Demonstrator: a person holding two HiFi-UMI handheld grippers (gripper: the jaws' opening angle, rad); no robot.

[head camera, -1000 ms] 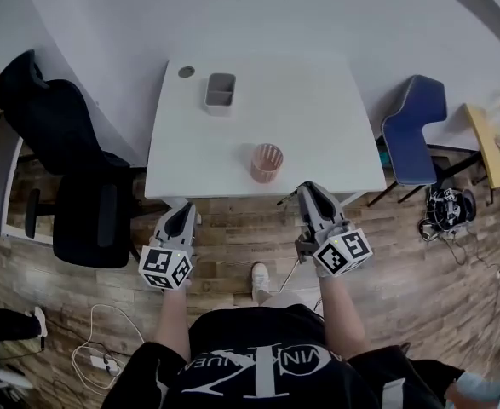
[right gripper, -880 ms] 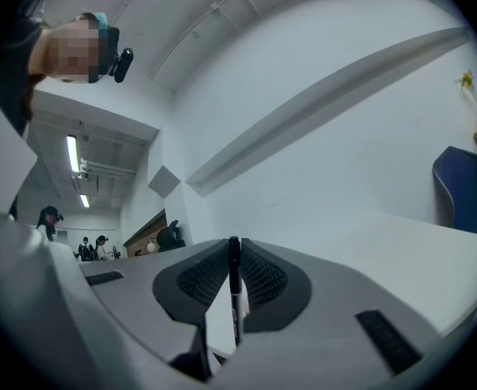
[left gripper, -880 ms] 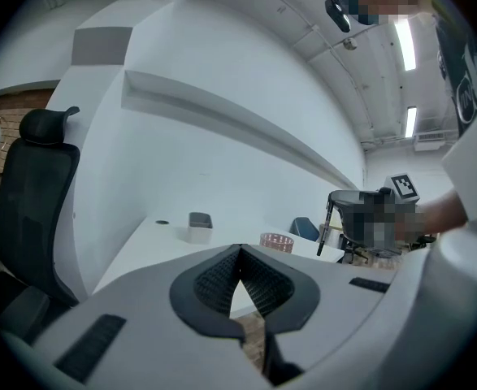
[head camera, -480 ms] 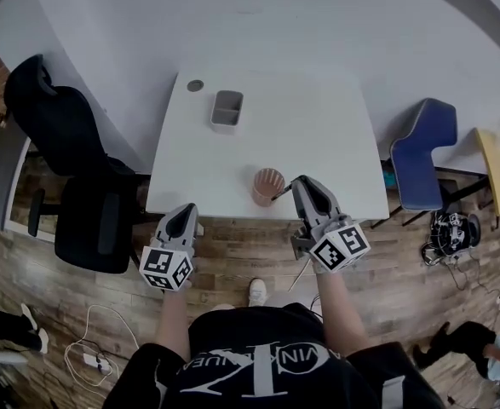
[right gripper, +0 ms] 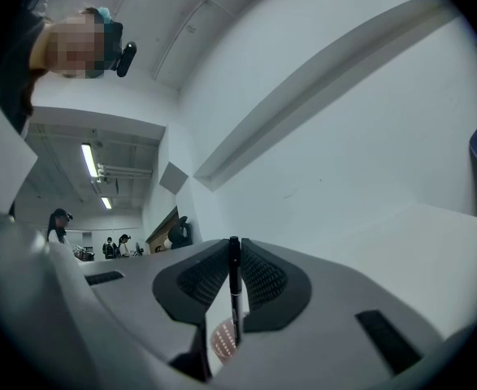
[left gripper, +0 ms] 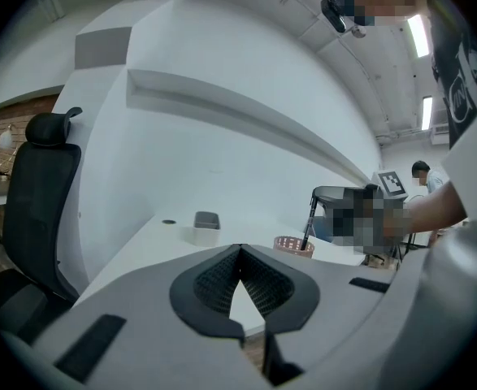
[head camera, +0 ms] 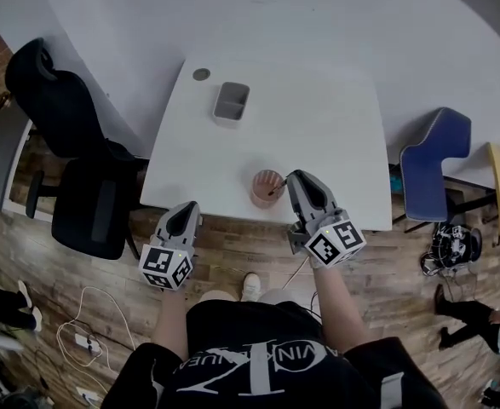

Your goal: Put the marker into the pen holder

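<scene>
Your right gripper (right gripper: 233,246) is pinched narrow on the marker (right gripper: 235,291), held upright between the pads; its lower end sits at the mouth of the pink mesh pen holder (head camera: 265,186), just below the jaws; the holder stands close to the near edge of the table (head camera: 318,126), with open white surface beyond; your left gripper (left gripper: 238,250) is closed, tips touching, holding nothing, just short of that edge.

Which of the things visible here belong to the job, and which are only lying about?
For the job:
marker, clamped in the right tongs
pink mesh pen holder, right under the marker

Only lying about:
grey tray
black office chair
blue chair
left tongs, shut and empty
</scene>
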